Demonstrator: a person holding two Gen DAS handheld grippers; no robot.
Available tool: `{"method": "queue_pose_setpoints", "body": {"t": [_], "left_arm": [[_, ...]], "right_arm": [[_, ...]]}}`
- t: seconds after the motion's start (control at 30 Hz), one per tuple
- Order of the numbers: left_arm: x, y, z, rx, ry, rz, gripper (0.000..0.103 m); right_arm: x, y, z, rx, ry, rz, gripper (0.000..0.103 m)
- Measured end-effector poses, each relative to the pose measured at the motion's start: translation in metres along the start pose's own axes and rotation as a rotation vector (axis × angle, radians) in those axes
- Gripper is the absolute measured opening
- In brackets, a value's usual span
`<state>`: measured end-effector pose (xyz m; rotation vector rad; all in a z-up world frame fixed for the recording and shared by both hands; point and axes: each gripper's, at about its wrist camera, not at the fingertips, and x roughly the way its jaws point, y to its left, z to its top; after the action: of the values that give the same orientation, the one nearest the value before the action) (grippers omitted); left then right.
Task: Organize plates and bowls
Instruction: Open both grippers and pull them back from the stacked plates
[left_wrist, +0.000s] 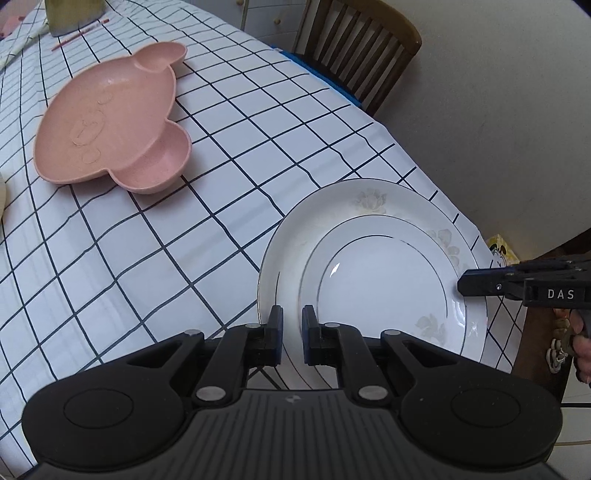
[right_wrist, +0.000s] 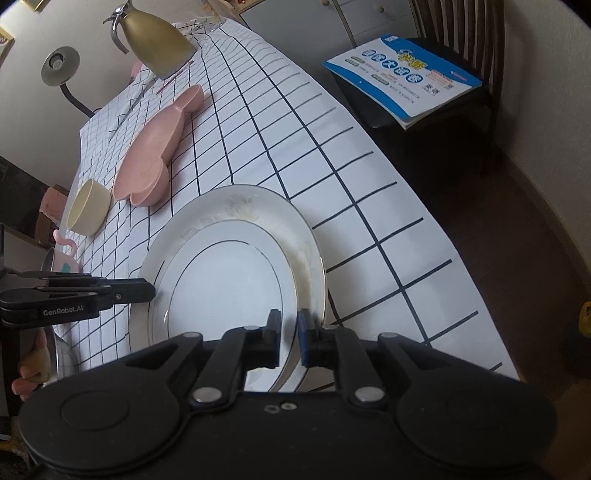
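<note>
Two claws flank one white plate (left_wrist: 369, 266) that sits near the worktop's (left_wrist: 147, 258) edge, on a checked cloth; a smaller plate seems nested in it, though I cannot be sure it is a separate piece. From the left wrist view, the left claw (left_wrist: 292, 338) stands nearly shut with its pads astride the near rim, and whether they press the china I cannot tell. The right claw (right_wrist: 289, 341), in its own view, is a little parted over the opposite rim, with the rim in the gap and no clear pinch. I judge the plate stiff, glazed and slippery, fairly heavy for a narrow pad, and breakable if it slips — so the flat outer rim is the place to take hold, pads above and below it, ideally from both sides to keep it level. A pink tray (left_wrist: 110, 125) with ear-shaped pockets lies well apart farther up the worktop; it looks like light plastic and more forgiving. Only the right view shows a cream bowl (right_wrist: 88, 212) just beside the tray, a gold jug (right_wrist: 159, 40), a pink cup (right_wrist: 62, 254) at the worktop's side, and a booklet (right_wrist: 402, 79) on a chair (right_wrist: 465, 29). Only the left view shows the flower prints on the rim clearly, and the right claw's fingers at the far rim with a hand behind it — the chair appears there without the booklet
</note>
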<state>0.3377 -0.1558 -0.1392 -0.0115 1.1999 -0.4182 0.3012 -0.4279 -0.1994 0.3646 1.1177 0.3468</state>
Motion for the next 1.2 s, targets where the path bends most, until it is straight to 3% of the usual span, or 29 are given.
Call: {"method": "queue_pose_setpoints", "body": {"t": [0.27,0.53,0.7,0.8,0.87,0.93,1.1,1.2], "left_arm": [[-0.025,-0.004,-0.011,0.003,-0.064,-0.013,0.009],[-0.059,-0.008,-0.03,0.022,-0.146,0.0,0.01],[-0.081,-0.007,-0.044,0.036,-0.199,0.023,0.015],[-0.093,-0.005,-0.052,0.03,-0.23,0.029,0.028],[-0.101,-0.005,-0.058,0.033,-0.255,0.041,0.048],[-0.109,-0.004,-0.064,0.035,-0.286,0.058,0.059],[-0.126,-0.003,-0.075,0.05,-0.333,0.084,0.06],[-0.135,-0.001,-0.081,0.048,-0.368,0.102,0.071]], "right_arm": [[-0.015,0.022,-0.006,-0.111,-0.049,-0.077,0.029],[-0.036,0.054,-0.021,-0.188,-0.132,-0.091,0.04],[-0.05,0.079,-0.033,-0.235,-0.196,-0.091,0.052],[-0.057,0.094,-0.041,-0.267,-0.233,-0.095,0.06],[-0.061,0.104,-0.046,-0.286,-0.256,-0.097,0.064],[-0.064,0.114,-0.049,-0.301,-0.274,-0.1,0.067],[-0.073,0.135,-0.058,-0.312,-0.32,-0.113,0.083],[-0.077,0.147,-0.064,-0.312,-0.351,-0.131,0.094]]}}
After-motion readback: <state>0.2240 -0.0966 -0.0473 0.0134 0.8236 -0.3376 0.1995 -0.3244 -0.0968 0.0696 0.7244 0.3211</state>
